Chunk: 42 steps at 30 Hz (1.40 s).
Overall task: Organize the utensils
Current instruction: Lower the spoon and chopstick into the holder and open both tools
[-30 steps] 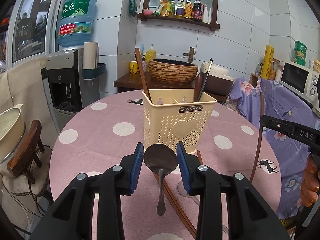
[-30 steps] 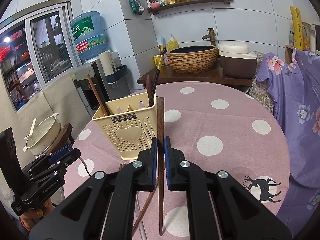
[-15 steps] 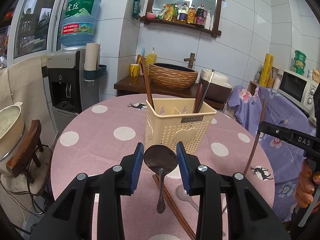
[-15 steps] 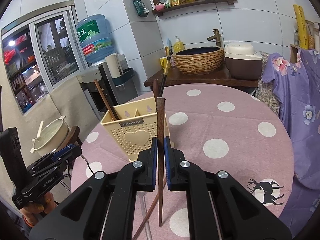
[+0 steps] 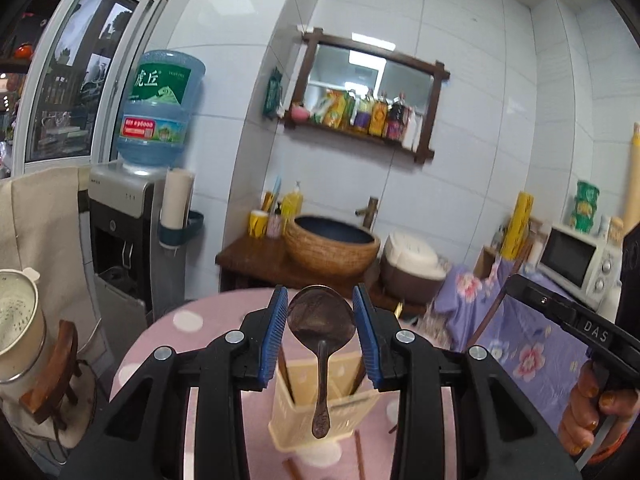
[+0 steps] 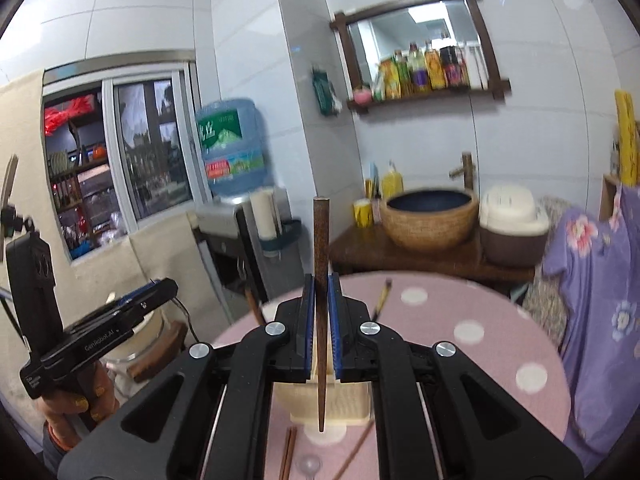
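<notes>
**Both grippers loaded above utensil holder**

The left gripper [image 5: 320, 316] pinches the dark spoon [image 5: 321, 344] by its bowl, handle hanging above the cream utensil holder [image 5: 324, 412]. The right gripper [image 6: 319, 312] clamps an upright wooden chopstick [image 6: 320, 320]. The holder stands on the pink dotted table [image 6: 480, 344].

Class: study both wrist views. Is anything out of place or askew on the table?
Yes. Loose chopsticks lie on the pink table in front of the cream utensil holder, not inside it. Another chopstick lies slanted beside them.

White tiled walls [image 5: 460, 80] back a wood-framed mirror shelf [image 5: 368, 92], a water dispenser [image 5: 132, 216] and a window [image 6: 132, 152].
</notes>
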Each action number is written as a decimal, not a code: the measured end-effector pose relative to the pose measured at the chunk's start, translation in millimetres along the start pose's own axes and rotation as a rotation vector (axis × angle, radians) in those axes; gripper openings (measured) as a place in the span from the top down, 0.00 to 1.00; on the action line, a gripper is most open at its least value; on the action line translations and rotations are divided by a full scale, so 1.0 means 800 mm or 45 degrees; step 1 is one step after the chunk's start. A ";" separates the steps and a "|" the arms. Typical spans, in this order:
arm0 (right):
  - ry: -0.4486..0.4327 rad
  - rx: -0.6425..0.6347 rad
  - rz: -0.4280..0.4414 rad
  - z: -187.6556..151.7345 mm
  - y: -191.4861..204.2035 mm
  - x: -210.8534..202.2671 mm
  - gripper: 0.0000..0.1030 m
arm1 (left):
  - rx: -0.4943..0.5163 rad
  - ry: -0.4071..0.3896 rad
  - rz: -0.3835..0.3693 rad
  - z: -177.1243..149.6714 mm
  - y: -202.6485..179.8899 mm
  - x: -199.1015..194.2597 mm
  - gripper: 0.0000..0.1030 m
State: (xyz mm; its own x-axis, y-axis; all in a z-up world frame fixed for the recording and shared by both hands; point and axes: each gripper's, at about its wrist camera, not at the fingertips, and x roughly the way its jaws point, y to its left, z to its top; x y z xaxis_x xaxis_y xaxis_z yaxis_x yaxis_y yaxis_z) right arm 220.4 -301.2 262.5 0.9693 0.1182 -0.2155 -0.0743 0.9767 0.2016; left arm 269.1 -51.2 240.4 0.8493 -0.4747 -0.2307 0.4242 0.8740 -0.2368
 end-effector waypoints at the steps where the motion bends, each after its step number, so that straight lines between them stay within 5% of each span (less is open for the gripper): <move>1: -0.026 -0.002 -0.012 0.010 0.002 0.006 0.93 | -0.010 -0.017 0.012 0.008 -0.002 0.008 0.67; 6: -0.052 -0.014 -0.079 0.022 0.008 0.051 0.93 | -0.040 -0.033 0.081 0.009 -0.008 0.053 0.67; 14: 0.063 -0.027 -0.159 -0.043 -0.001 0.113 0.93 | -0.020 0.046 0.181 -0.055 -0.005 0.101 0.67; 25: 0.176 0.005 -0.162 -0.098 -0.015 0.137 0.93 | -0.004 0.142 0.227 -0.104 0.011 0.121 0.67; 42: 0.217 0.036 -0.182 -0.124 -0.025 0.146 0.92 | 0.034 0.221 0.210 -0.130 0.009 0.133 0.65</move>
State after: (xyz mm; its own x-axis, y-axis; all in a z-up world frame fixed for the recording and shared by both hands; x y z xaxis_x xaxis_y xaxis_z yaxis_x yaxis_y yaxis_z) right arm 312.0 -288.8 138.4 0.9157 0.0100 -0.4018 0.0700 0.9805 0.1837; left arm 329.8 -105.8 116.0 0.8420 -0.3339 -0.4237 0.2944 0.9426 -0.1578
